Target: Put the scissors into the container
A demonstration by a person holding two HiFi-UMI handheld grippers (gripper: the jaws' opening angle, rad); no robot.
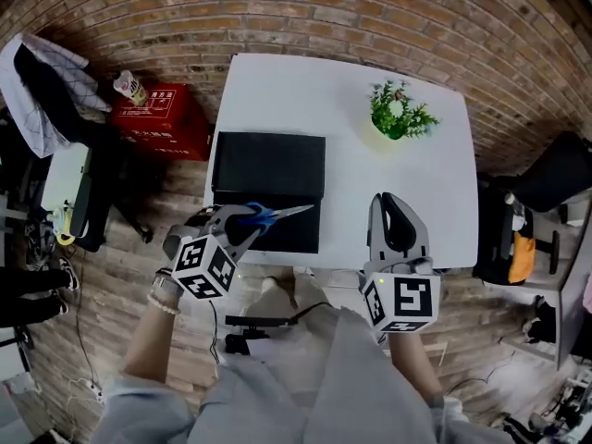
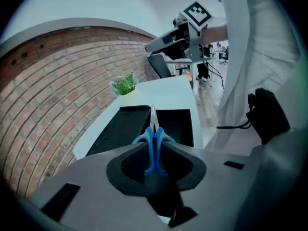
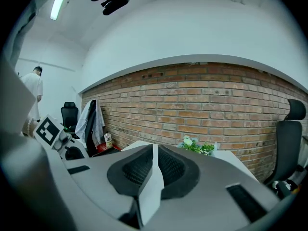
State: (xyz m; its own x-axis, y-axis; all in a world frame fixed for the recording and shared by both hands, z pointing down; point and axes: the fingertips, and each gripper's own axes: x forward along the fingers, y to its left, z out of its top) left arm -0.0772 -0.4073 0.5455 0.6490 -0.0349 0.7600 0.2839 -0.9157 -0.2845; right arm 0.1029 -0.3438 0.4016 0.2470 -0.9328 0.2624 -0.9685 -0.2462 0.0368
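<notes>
Blue-handled scissors (image 1: 266,215) are clamped by their handles in my left gripper (image 1: 246,223), which is shut on them. Their blades point right, above the front part of the black container (image 1: 268,166) on the white table (image 1: 305,95). In the left gripper view the scissors (image 2: 154,141) stand edge-on between the jaws of the left gripper (image 2: 154,150), tips over the container (image 2: 120,129). My right gripper (image 1: 397,215) hovers at the table's front right edge, shut and holding nothing. In its own view the right gripper (image 3: 154,160) shows only a thin slit.
A small potted plant (image 1: 398,111) stands at the table's back right. A red box (image 1: 162,118) with a can on it sits on the floor to the left, beside a chair draped with clothes (image 1: 42,86). A brick wall runs behind the table.
</notes>
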